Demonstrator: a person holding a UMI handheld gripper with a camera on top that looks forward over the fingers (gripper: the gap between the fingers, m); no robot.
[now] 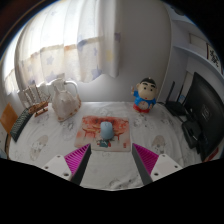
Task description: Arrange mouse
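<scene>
A grey-blue mouse (104,130) lies on an orange-patterned mouse mat (103,133) on the white table (110,168), just ahead of my fingers. My gripper (112,160) is open and empty, with its magenta pads (78,157) spread wide apart above the tablecloth. The mouse sits beyond the fingertips, about midway between them, not touched by either finger.
A cartoon figurine (146,96) stands at the far right of the table. A glass jug (67,99) and a rack (35,100) stand at the far left. A dark chair (196,118) is on the right. Curtains hang behind the table.
</scene>
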